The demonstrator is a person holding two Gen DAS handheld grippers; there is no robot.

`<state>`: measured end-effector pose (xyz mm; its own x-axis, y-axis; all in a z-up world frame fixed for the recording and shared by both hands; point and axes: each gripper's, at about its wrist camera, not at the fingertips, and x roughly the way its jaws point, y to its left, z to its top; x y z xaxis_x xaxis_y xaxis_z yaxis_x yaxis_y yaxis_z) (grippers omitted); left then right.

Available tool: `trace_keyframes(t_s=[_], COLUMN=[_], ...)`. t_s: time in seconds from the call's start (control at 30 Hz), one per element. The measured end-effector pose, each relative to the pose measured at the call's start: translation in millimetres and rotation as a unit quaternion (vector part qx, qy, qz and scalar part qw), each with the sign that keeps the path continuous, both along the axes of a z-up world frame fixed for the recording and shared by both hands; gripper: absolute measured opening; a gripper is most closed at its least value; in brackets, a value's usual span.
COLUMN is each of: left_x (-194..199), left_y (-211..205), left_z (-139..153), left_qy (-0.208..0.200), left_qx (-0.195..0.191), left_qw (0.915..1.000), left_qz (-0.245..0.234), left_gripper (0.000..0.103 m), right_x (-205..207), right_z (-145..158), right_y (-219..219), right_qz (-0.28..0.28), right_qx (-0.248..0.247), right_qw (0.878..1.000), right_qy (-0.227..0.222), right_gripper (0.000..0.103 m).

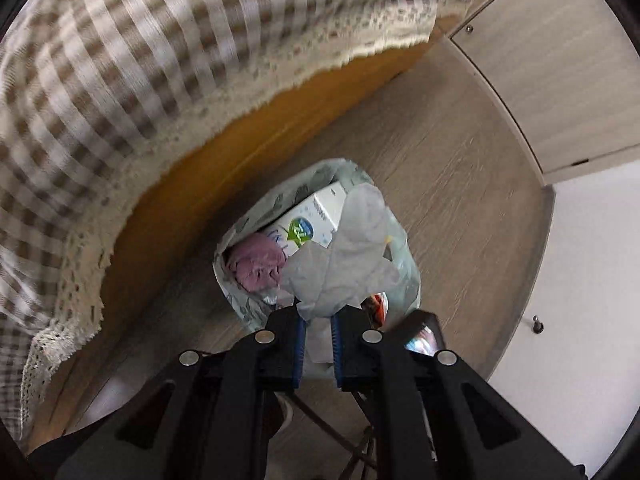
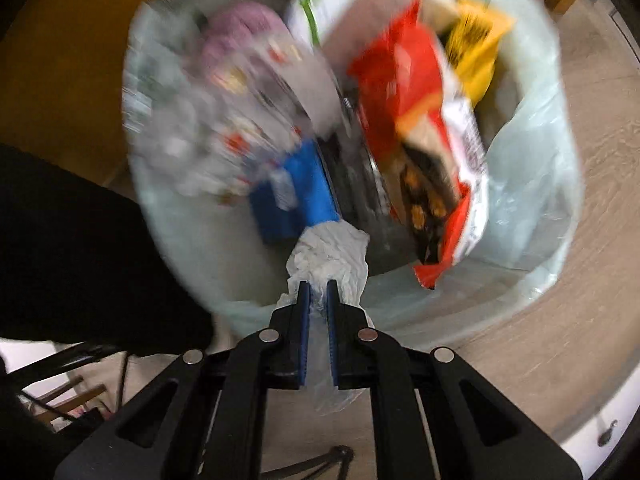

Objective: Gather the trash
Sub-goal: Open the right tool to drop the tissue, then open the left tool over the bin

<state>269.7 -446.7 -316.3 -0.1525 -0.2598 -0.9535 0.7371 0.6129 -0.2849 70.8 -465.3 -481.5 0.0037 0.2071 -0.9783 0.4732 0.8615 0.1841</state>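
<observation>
Trash bag (image 1: 320, 248) on the wood floor (image 1: 460, 208), just right of the checked tablecloth (image 1: 140, 80) hanging off the table, mouth up and stuffed: pink wad (image 1: 256, 264), white carton (image 1: 308, 220), crumpled grey paper (image 1: 344, 256). From the right wrist view, also red snack wrapper (image 2: 404, 92), yellow packet (image 2: 476, 36), blue box (image 2: 292, 196), all blurred. Left gripper (image 1: 318, 312) clamped on the near rim of the bag together with the grey paper. Right gripper (image 2: 318, 284) pinched shut on a bunched white piece of the bag's film (image 2: 328, 256) at the near edge. Likely light but bulky; film thin, slippery, easy to tear under a sharp carton corner. Best held by gathered rim, not a single layer. Tablecloth's lace hem close on the left; open floor to the right and far side, cabinet (image 1: 560, 80) beyond.
</observation>
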Motion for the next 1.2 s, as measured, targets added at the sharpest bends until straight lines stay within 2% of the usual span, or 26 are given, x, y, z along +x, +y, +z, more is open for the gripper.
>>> trace_keyframes(t_s=[0.03, 0.13, 0.17, 0.2, 0.3, 0.47, 0.6, 0.7, 0.83, 0.93, 1.07, 1.17, 1.2], left_x=[-2.5, -4.5, -4.6, -5.7, -12.6, -28.3, -49.5, -73.6, -94.6, -104.0, -107.1, -123.7, -129.5], left_y=[-0.7, -6.5, -8.6, -10.0, -16.1, -27.0, -41.9, -59.9, -76.9, -84.3, -75.0, -66.5, -63.8], left_z=[-1.2, -6.9, -11.6, -16.9, -24.4, -40.3, -66.0, -93.8, -138.6, -167.0, -190.0, -214.0, -220.7], left_qy=[-0.004, -0.006, -0.007, -0.011, -0.016, -0.009, 0.014, 0.037, 0.053, 0.061, 0.066, 0.051, 0.039], left_qx=[0.002, 0.012, 0.021, 0.031, 0.053, 0.081, 0.109, 0.131, 0.173, 0.186, 0.195, 0.236, 0.251], left_qw=[1.0, 0.9999, 0.9996, 0.9991, 0.9972, 0.9921, 0.9839, 0.9738, 0.9628, 0.9579, 0.9532, 0.9327, 0.9246], left_qz=[-0.002, -0.009, -0.016, -0.025, -0.05, -0.096, -0.141, -0.182, -0.201, -0.21, -0.222, -0.268, -0.284], left_gripper=[0.008, 0.008, 0.008, 0.009, 0.009, 0.009, 0.009, 0.009, 0.009, 0.009, 0.011, 0.016, 0.024], right_x=[0.3, 0.2, -1.5, -4.3, -18.7, -48.5, -66.2, -74.6, -80.1, -81.1, -90.2, -93.7, -94.9], right_z=[-6.1, -12.6, -6.0, 0.0, 28.8, 75.5, 113.4, 132.6, 137.5, 135.9, 129.9, 117.2, 116.1], right_y=[-0.9, -0.6, 0.5, 0.0, -9.4, -30.9, -52.9, -74.4, -83.8, -89.2, -92.2, -94.0, -94.1], right_qz=[-0.006, 0.0, 0.005, 0.002, -0.033, -0.074, -0.097, -0.123, -0.146, -0.16, -0.173, -0.183, -0.184], right_qx=[0.005, 0.008, -0.005, -0.011, -0.013, -0.015, -0.046, -0.046, -0.055, -0.053, -0.045, -0.035, -0.034], right_qw=[1.0, 1.0, 1.0, 1.0, 0.997, 0.989, 0.982, 0.975, 0.97, 0.968, 0.968, 0.968, 0.968], right_qy=[0.002, 0.001, -0.004, -0.014, -0.067, -0.124, -0.156, -0.18, -0.188, -0.187, -0.176, -0.167, -0.166], right_gripper=[0.011, 0.028, 0.048, 0.063, 0.065, 0.066, 0.066, 0.066, 0.066, 0.066, 0.066, 0.066, 0.066])
